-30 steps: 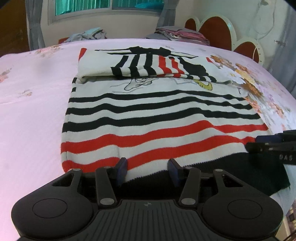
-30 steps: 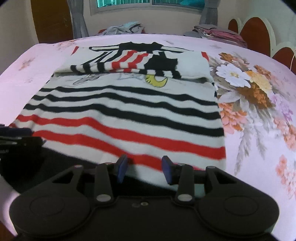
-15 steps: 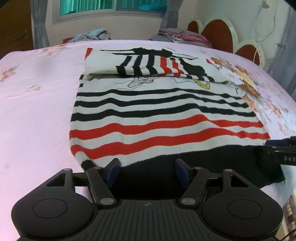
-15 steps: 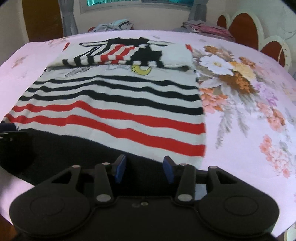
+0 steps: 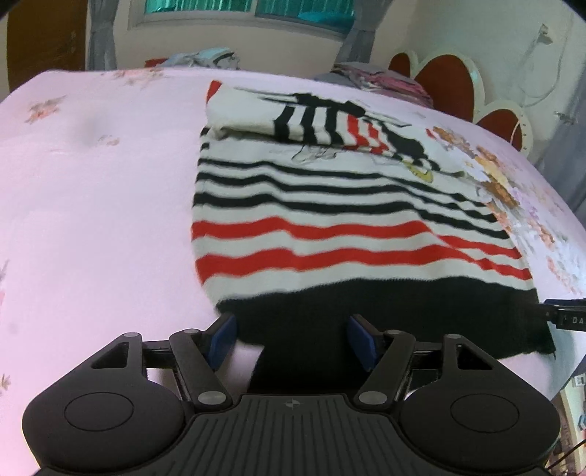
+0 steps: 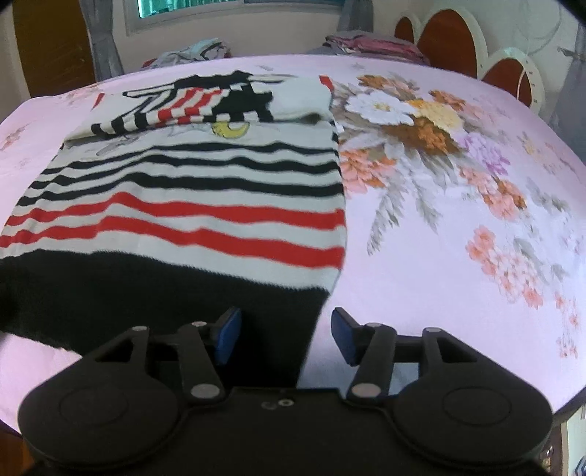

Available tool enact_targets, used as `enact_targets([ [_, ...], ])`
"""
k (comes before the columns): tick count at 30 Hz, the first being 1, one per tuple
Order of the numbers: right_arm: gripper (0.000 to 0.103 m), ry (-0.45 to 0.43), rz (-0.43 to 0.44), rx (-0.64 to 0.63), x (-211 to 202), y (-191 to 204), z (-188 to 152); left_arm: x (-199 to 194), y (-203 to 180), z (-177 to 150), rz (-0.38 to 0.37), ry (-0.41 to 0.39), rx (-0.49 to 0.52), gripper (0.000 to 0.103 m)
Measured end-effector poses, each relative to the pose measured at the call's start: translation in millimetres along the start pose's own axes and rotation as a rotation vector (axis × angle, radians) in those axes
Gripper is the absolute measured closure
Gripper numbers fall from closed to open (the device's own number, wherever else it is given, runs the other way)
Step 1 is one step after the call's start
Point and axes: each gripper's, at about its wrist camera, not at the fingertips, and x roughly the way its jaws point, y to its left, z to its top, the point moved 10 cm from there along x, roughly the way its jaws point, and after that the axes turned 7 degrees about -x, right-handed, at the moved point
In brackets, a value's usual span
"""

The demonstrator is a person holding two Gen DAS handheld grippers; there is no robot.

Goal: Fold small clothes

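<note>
Left wrist view: the striped knit sweater (image 5: 329, 227) lies flat mid-frame on the pink bedsheet (image 5: 91, 183). The left gripper (image 5: 293, 338) has just been opening, its jaws spread and released over the hem's left corner.

Right wrist view: the right gripper (image 6: 285, 335) has likewise been opening, straddling the right corner, nothing pinched. Looks soft, floppy and light; I'd grab both hem corners.

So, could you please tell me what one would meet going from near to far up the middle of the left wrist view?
Left gripper → sweater's black hem → red stripes → black stripes → folded-over sleeves → pink bedspread → pile of clothes → window.
</note>
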Motion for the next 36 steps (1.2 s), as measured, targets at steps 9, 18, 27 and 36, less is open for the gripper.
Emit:
enact_targets([
  [9, 0.054, 0.018, 0.051, 0.092, 2.2, 1.5, -9.0, 4.1, 4.5, -11.0, -0.089, 0.037, -0.088, 0.033],
  [18, 0.091, 0.032, 0.128, 0.176, 2.4, 4.9, -8.3, 10.5, -0.1, -13.5, -0.175, 0.08, -0.148, 0.077],
  [27, 0.093, -0.045, 0.159, 0.16, -20.3, 6.5, 18.0, -8.4, -18.3, 19.0, -0.247, 0.001, -0.103, 0.09],
  [36, 0.093, -0.159, 0.184, 0.129, -37.8, 5.6, 69.0, -26.5, -32.8, 76.5, -0.296, -0.117, -0.074, 0.09],
])
